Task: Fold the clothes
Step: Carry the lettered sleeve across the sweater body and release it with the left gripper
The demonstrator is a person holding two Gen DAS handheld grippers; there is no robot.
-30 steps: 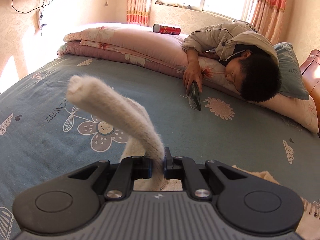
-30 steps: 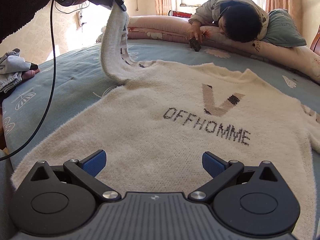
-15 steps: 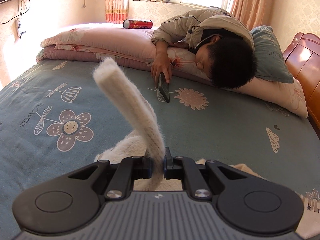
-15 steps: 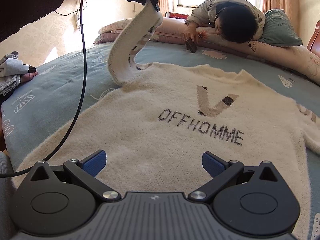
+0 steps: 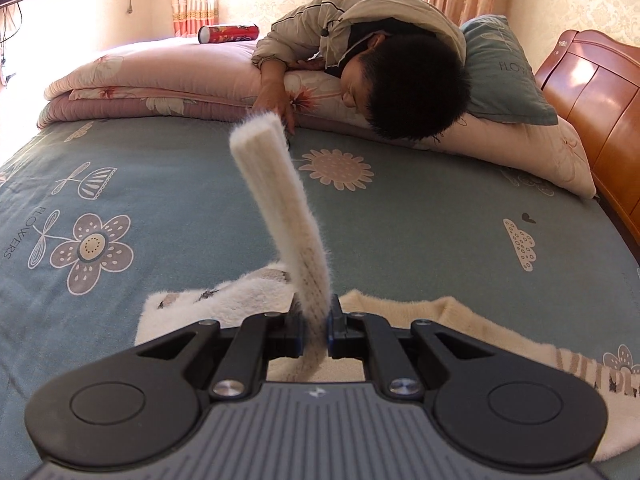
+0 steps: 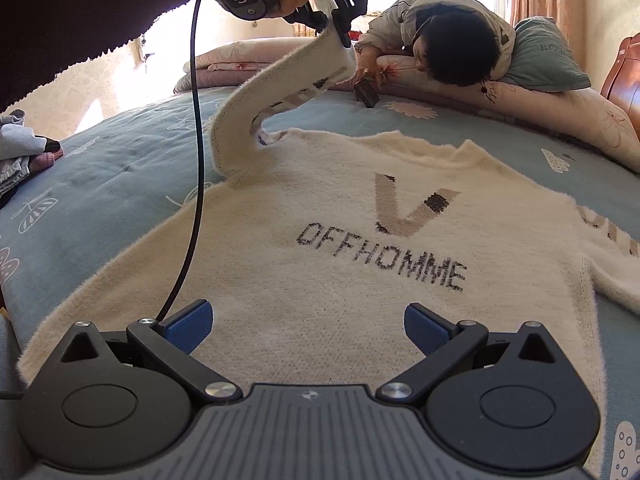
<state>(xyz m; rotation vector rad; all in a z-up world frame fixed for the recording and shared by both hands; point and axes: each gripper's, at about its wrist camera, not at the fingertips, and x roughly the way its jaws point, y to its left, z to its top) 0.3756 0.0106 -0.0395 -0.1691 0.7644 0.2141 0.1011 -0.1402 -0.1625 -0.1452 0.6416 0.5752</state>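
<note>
Bedroom, blue floral bedsheet (image 6: 120,184): cream sweater (image 6: 320,280) flat, front up, near side. Left gripper (image 5: 316,330) clamped on left sleeve (image 6: 280,92), lifted above body. Right gripper (image 6: 306,326) wide open, empty (hovering over hem). Right sleeve, body folds likely pending.

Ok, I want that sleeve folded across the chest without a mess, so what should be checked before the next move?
1. Left gripper clamped on the sleeve: ok, pads shut on the knit.
2. Sleeve lifted off the bed: ok, it arcs up from the shoulder.
3. Sweater body flat, lettering up: ok, no big wrinkles in view.
4. Right gripper free: ok, jaws open, nothing between them, hovering over the hem.
5. Cable clear of the fold: not ok, it hangs across the sweater's left side.
6. Other sleeve: cannot tell, only partly in view.
</note>
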